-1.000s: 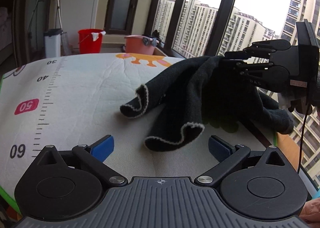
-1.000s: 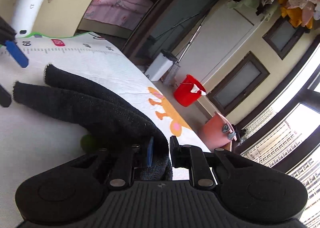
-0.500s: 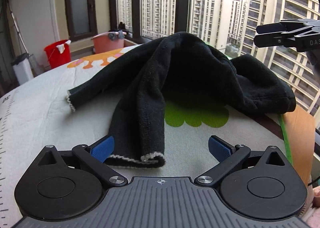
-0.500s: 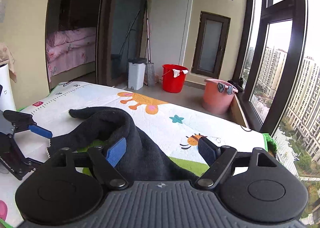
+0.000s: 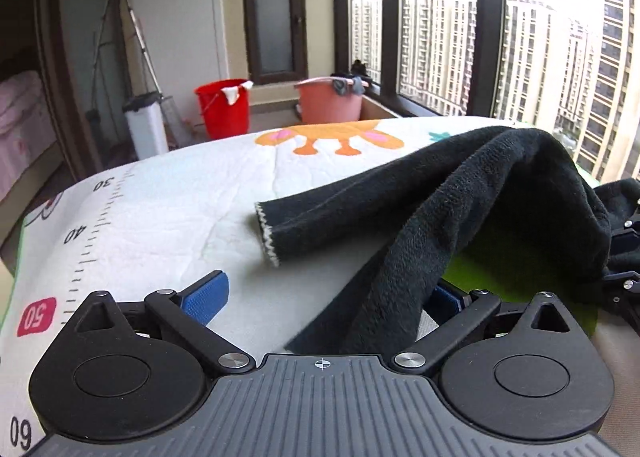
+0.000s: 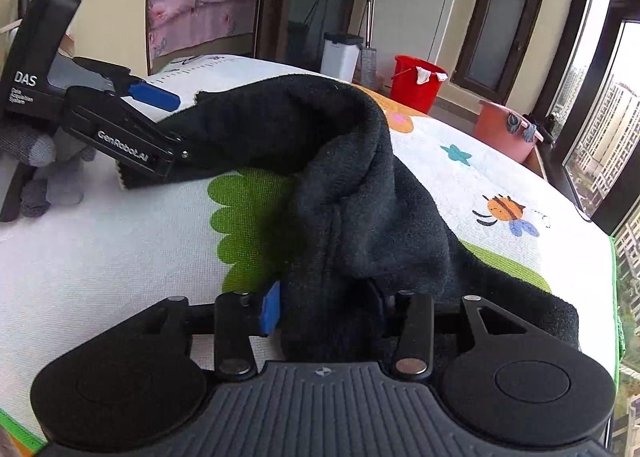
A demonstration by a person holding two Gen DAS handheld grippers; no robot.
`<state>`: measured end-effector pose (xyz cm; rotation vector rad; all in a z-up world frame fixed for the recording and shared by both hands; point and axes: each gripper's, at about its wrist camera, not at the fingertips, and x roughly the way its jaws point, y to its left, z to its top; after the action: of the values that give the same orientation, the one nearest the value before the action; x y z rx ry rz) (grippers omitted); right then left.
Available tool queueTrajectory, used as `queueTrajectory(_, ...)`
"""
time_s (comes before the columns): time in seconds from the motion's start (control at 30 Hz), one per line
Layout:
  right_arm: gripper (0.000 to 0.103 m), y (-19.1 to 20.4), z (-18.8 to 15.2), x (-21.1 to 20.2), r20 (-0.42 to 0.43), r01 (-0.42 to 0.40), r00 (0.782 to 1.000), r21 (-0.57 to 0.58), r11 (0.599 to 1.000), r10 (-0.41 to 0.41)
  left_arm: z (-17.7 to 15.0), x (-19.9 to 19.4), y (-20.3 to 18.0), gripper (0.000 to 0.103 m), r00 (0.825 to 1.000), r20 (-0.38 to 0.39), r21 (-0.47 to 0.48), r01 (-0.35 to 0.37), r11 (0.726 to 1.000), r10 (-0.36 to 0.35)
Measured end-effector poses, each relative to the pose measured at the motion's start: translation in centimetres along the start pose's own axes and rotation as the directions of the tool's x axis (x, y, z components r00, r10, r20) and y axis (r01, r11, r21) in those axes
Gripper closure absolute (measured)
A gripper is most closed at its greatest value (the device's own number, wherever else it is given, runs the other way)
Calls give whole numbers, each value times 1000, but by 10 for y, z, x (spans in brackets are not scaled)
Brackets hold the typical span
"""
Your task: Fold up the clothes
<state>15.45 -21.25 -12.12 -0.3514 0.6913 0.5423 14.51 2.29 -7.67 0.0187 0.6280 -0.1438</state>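
While one black garment (image 6: 352,193) lies humped, right fingers (image 6: 276,307) are closing on it, left fingers (image 5: 208,295) wide around its leg.

The black fleece garment (image 6: 352,193) lies humped on the printed mat, and its thick part is bunched between the closing jaws of the right gripper (image 6: 326,307). One leg with white stitched hem (image 5: 340,217) stretches flat ahead of the left gripper (image 5: 328,297); the other leg runs down between its wide fingers.

Black fleece garment (image 5: 460,193), white-stitched cuff; white cartoon-print mat (image 5: 168,209); red bucket (image 5: 222,108); blue gripper pads (image 5: 206,297)
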Motion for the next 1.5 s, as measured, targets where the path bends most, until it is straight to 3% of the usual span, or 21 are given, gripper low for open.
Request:
queueTrajectory(0.1,80,-4,23,4,7,-90,996,101,991,90,-6,-27,30,1,998,39,-119,49,992,-44)
queueTrajectory(0.17,88,3,35,2,26,-192,981,156,969,190,-8,-47,40,1,995,75,-158,70,985,-59)
queueTrajectory(0.23,90,21,47,-2,55,-358,934,174,917,354,-10,-63,45,1,993,103,-175,71,982,-53)
queueTrajectory(0.33,90,46,63,-14,101,-517,856,141,844,507,-9,-82,49,0,991,125,-189,75,979,-51)
queueTrajectory(0.37,90,51,68,-20,117,-508,860,108,855,496,-10,-85,49,0,991,120,-184,78,980,-56)
queueTrajectory(0.4,90,51,72,-26,141,-458,884,65,887,446,-10,-86,48,0,992,113,-176,82,981,-62)
queueTrajectory(0.5,73,33,71,-41,179,-149,973,-3,989,147,-15,-83,45,0,993,80,-154,97,983,-86)
queueTrajectory(0.53,68,25,67,-45,180,-28,983,-20,999,31,-17,-80,43,0,993,66,-147,104,984,-95)
queueTrajectory(0.57,59,19,59,-51,176,30,984,-41,999,-22,-21,-77,41,0,993,54,-145,110,983,-104)
queueTrajectory(0.6,53,15,50,-58,171,72,983,-62,995,-61,-24,-73,39,0,993,42,-145,117,982,-112)
queueTrajectory(0.67,32,12,27,-76,135,38,990,-57,998,-30,-31,-62,36,0,991,14,-163,134,977,-133)
queueTrajectory(0.73,30,25,7,-91,104,-14,994,-84,996,22,-37,-48,34,0,989,-14,-193,143,971,-149)
queueTrajectory(0.87,25,78,-26,-104,80,-62,993,-250,966,84,-38,-43,21,0,990,-15,-147,137,980,-140)
queueTrajectory(1.03,27,112,-44,-72,78,60,997,-494,867,-24,-41,-42,24,0,988,-10,-150,153,977,-156)
queueTrajectory(1.07,59,108,-39,-70,85,76,996,-492,867,-39,-41,-43,25,0,987,-8,-154,155,976,-158)
queueTrajectory(1.1,65,102,-34,-68,92,93,994,-482,871,-55,-41,-43,25,0,987,-7,-156,155,976,-158)
queueTrajectory(1.2,70,74,-16,-73,159,202,976,-431,880,-147,-42,-44,23,0,988,-10,-150,149,977,-152)
queueTrajectory(1.27,71,40,-3,-71,203,329,941,-345,879,-272,-42,-44,21,0,989,-13,-145,144,979,-148)
queueTrajectory(1.33,70,-7,8,-66,184,400,910,-157,903,-372,-42,-44,21,0,989,-13,-144,143,979,-147)
queueTrajectory(1.43,56,-69,5,-55,127,441,885,84,894,-448,-42,-45,21,0,989,-14,-145,143,979,-147)
queueTrajectory(1.5,51,-94,-8,-48,93,430,888,178,885,-450,-41,-45,20,0,990,-19,-138,138,981,-142)
